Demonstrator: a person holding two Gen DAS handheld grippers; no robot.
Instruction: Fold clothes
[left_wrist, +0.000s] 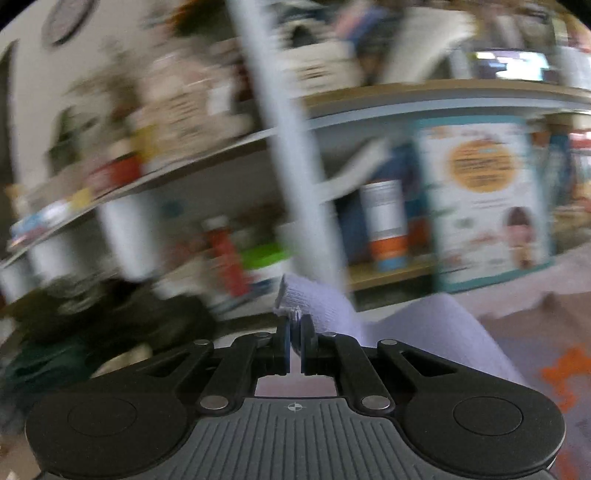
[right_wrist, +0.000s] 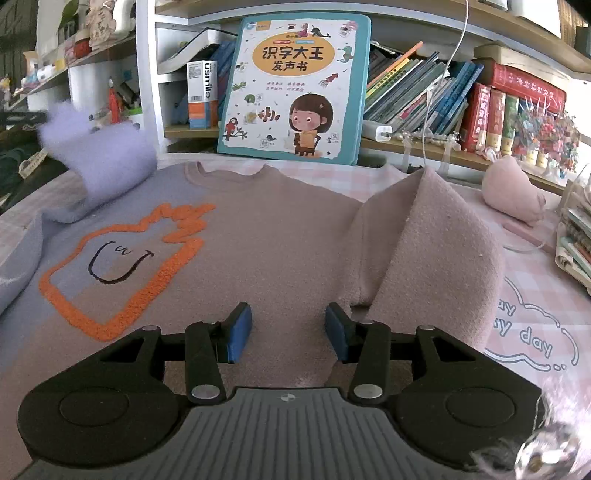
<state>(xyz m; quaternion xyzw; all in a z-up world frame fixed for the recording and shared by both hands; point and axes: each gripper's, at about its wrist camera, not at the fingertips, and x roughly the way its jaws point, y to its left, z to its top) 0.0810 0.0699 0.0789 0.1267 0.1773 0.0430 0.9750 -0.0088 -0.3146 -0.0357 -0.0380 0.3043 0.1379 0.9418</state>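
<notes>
In the right wrist view, the right gripper (right_wrist: 288, 330) hangs low over the sweater (right_wrist: 258, 236), its blue-padded fingers (right_wrist: 238, 332) spread wide with nothing between them. The sweater lies chest-up on a pink checked tablecloth (right_wrist: 535, 266) printed with a cloud outline and the word "day". Its knit is fuzzy, dusty pink through the middle and shading to lavender on the robot's left side. An orange, thick-piled outline (right_wrist: 122, 273) with a jagged top frames a black stitched smiling face on that side. The pink sleeve (right_wrist: 424, 243) on the right side is folded inward and lies over the body, its edge just beside the right fingertip. The neckline sits at the far edge of the cloth.

Further off on the left, the lavender sleeve (right_wrist: 99, 158) is raised off the table, blurred. In the left wrist view, the left gripper (left_wrist: 294, 332) is clamped on the ribbed cuff of the lavender sleeve (left_wrist: 317, 302), which pokes up between the nearly closed pads while the rest drapes away to the right; the whole view is smeared by motion.

Behind the sweater, a teal-edged children's sound book (right_wrist: 295, 88) leans against a bookshelf (right_wrist: 461, 96) packed with books. A pink plush toy (right_wrist: 513, 192) sits near the shelf to the right
</notes>
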